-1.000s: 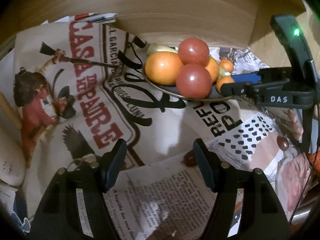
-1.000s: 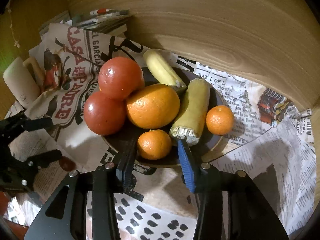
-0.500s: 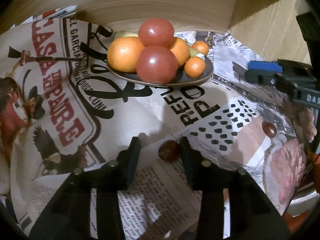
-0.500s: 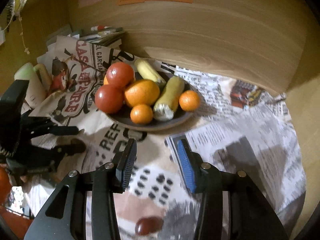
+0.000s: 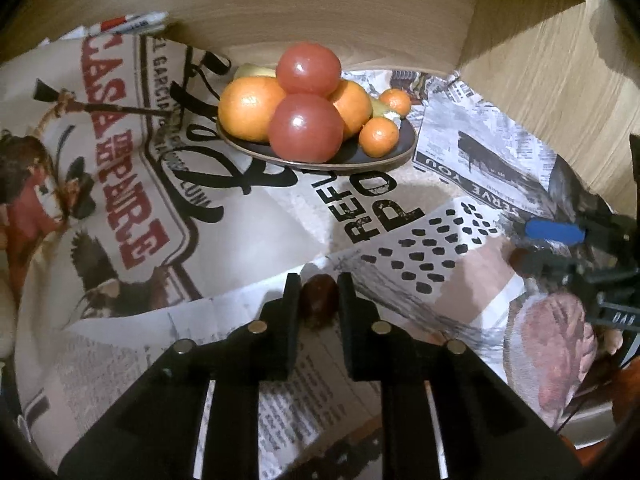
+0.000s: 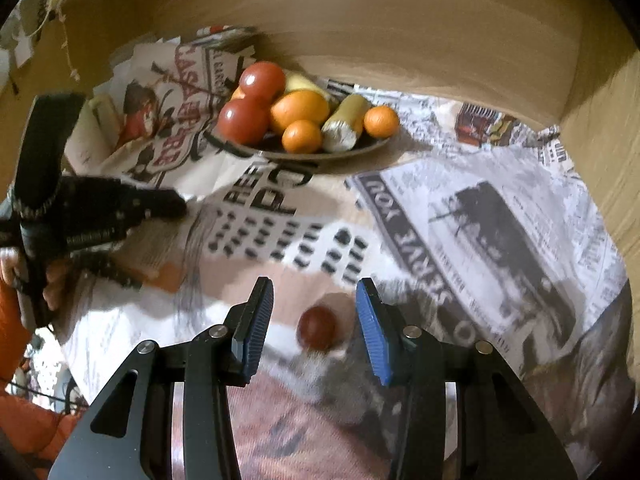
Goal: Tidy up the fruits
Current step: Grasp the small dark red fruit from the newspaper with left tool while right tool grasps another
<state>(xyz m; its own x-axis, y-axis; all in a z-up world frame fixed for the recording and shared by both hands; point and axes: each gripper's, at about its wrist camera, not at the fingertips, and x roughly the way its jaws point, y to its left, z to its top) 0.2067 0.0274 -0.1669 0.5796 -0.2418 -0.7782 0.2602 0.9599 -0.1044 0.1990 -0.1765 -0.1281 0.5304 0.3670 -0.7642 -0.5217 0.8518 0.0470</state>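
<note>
A dark plate by the wooden back wall holds two red tomatoes, oranges, small mandarins and bananas; it also shows in the right wrist view. My left gripper is shut on a small dark red fruit that rests on the newspaper. My right gripper is open, its blue pads either side of a second small dark red fruit lying on the paper. The right gripper shows at the right edge of the left wrist view.
Newspaper sheets cover the table. A wooden wall curves behind the plate and a wooden side panel stands at the right. A pale roll lies at the far left. The person's hand and orange sleeve are at the left.
My left gripper closed on the small dark red fruit. My right gripper pulled back from the plate and came down over the second small fruit, opening wider.
</note>
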